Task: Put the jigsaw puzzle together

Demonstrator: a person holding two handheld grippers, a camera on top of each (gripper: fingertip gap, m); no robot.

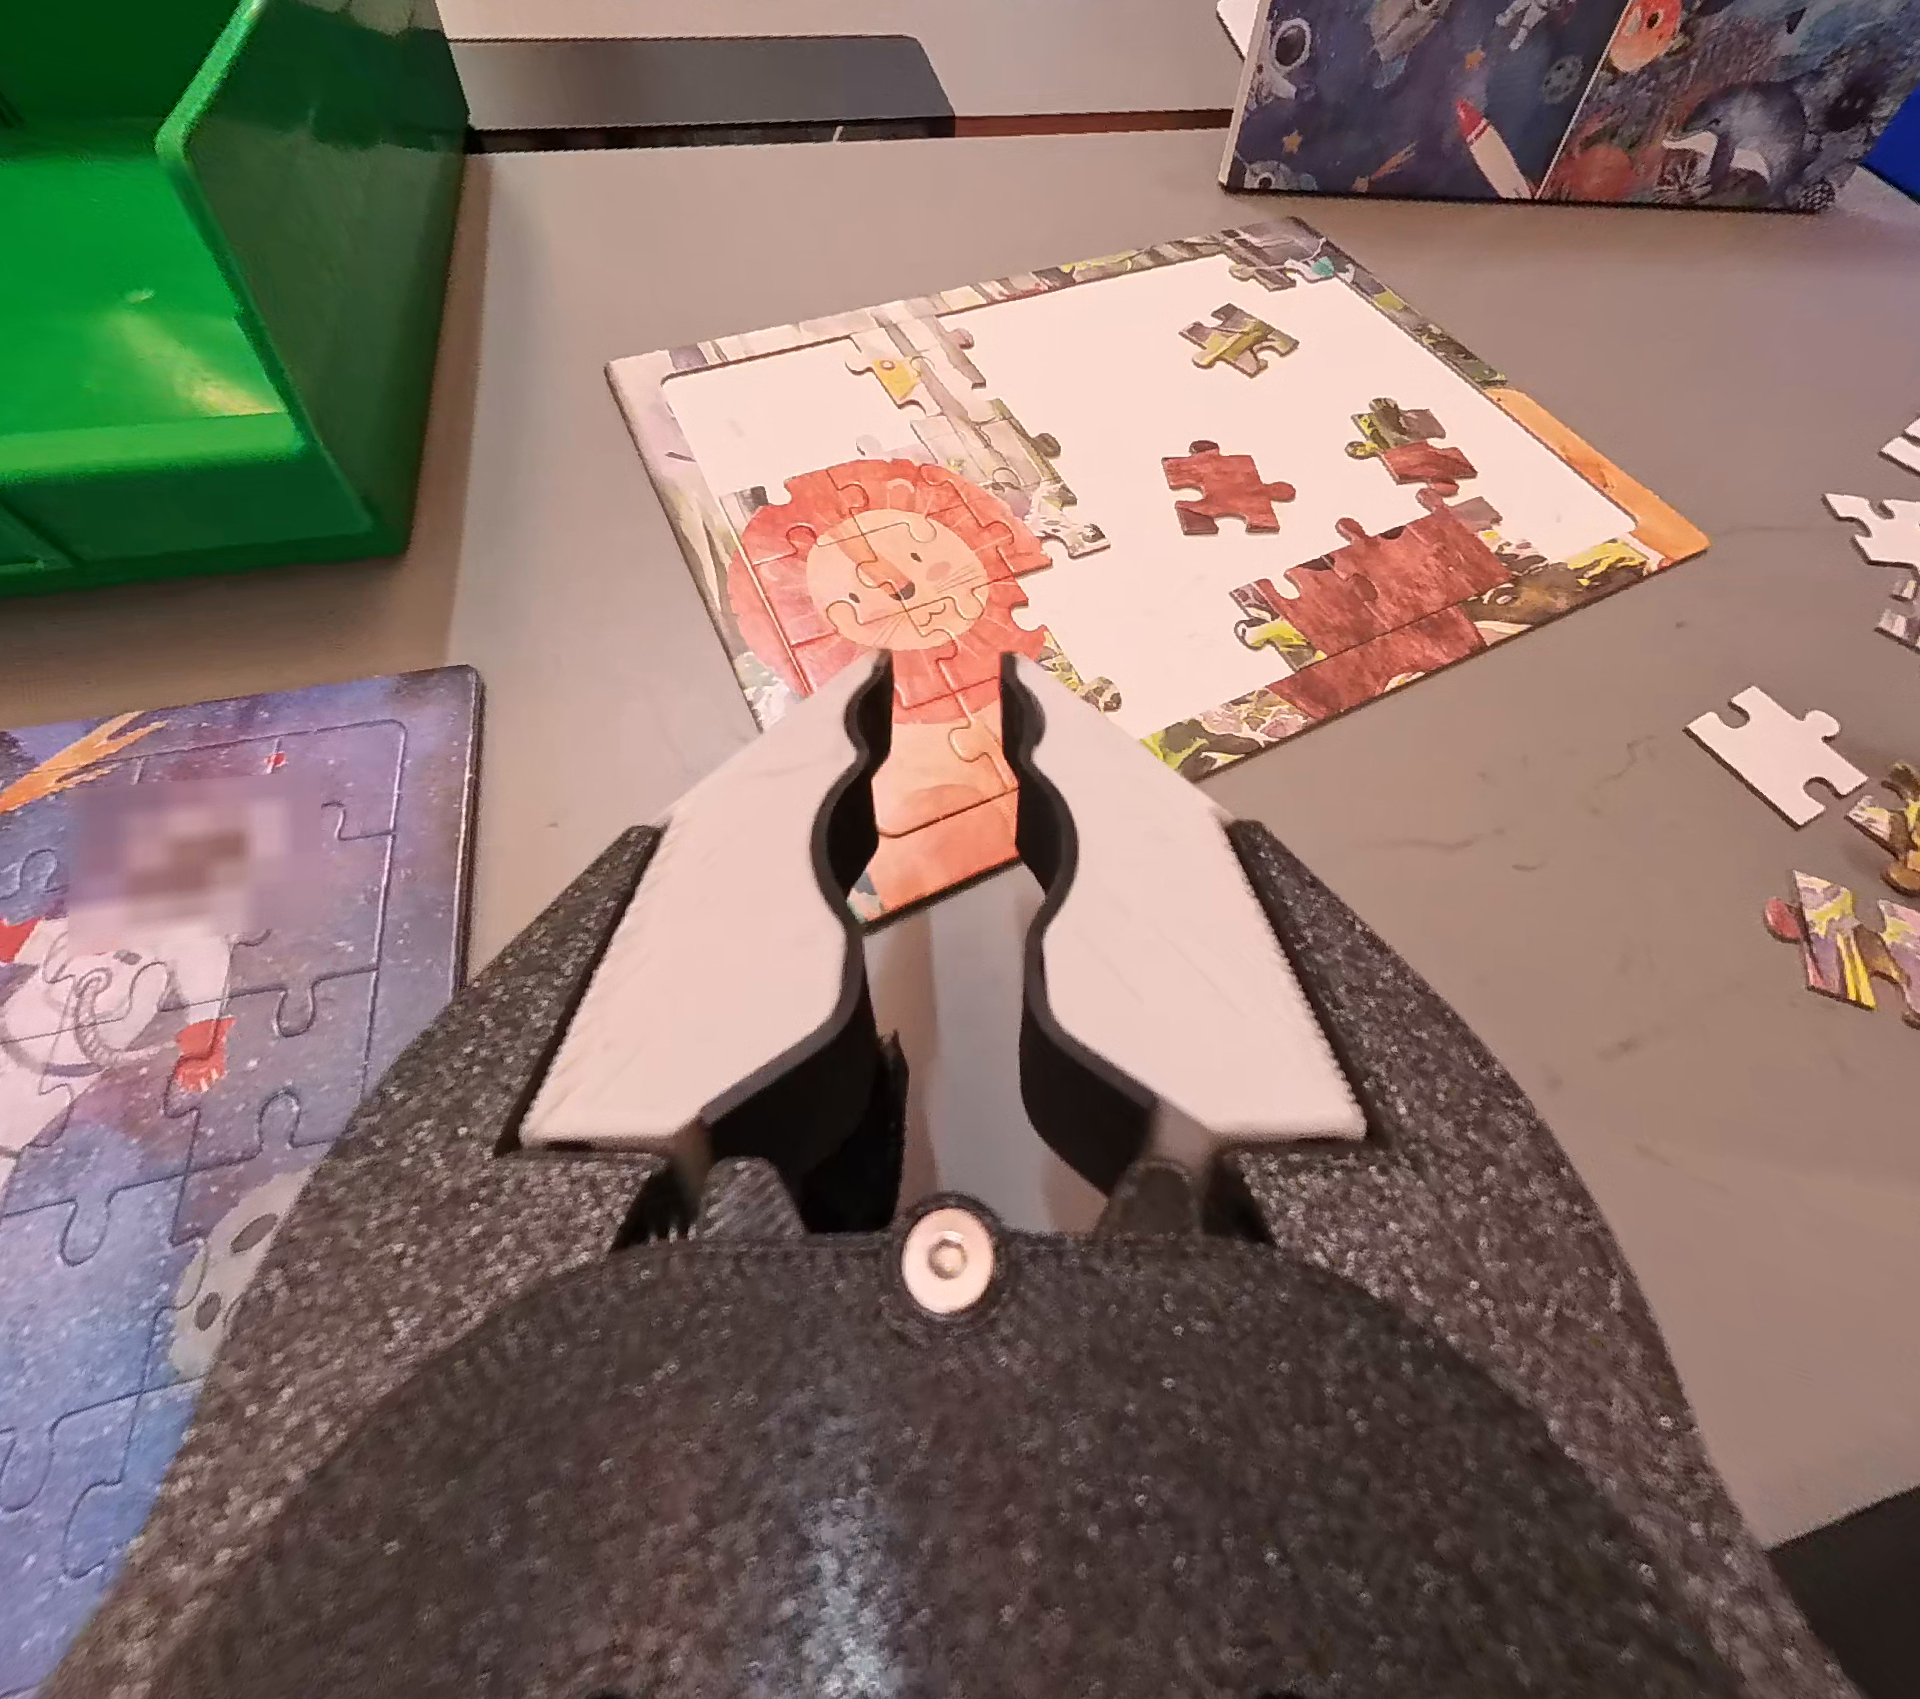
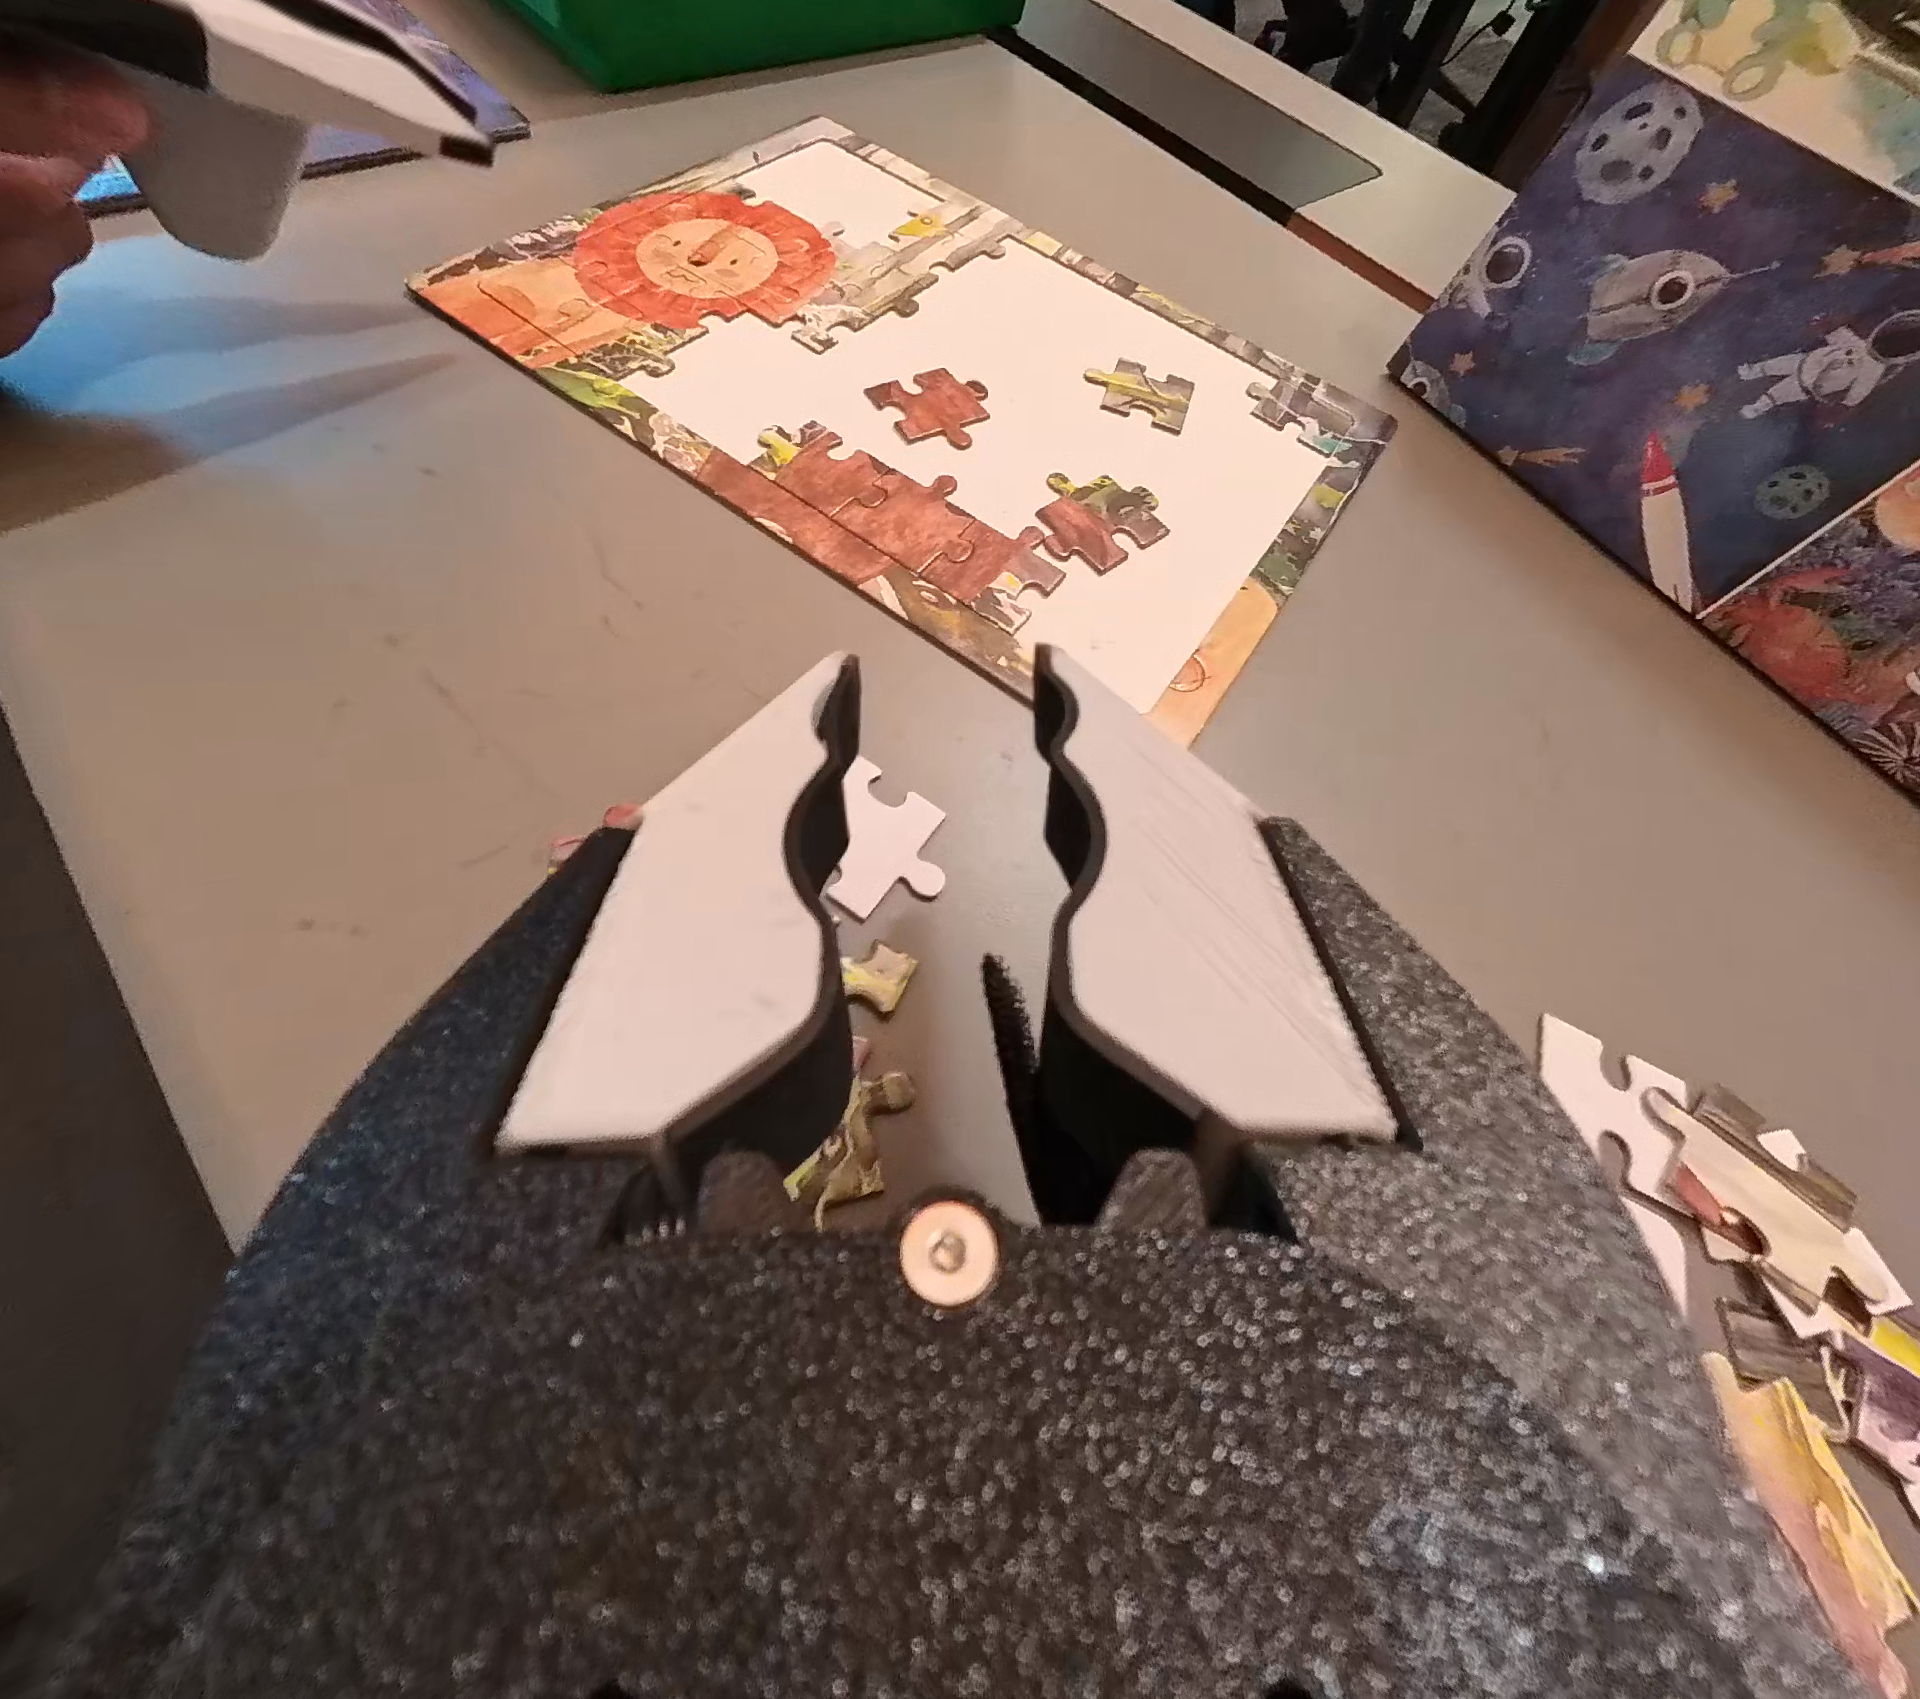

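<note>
The right gripper (image 2: 945, 693) hangs with its jaws apart and empty over the loose pieces near the puzzle tray's near edge; the left gripper (image 1: 945, 673) is likewise parted and holds nothing, above the lion corner. A good pick, I judge, means dropping squarely onto the white face-down piece (image 2: 883, 839), pinching its edges and turning it over before fitting. The puzzle tray (image 2: 1340, 465) lies mid-table: lion (image 2: 707, 257) finished at its left, a brown block (image 2: 883, 506) along the near side, much white backing bare, three stray pieces inside.
</note>
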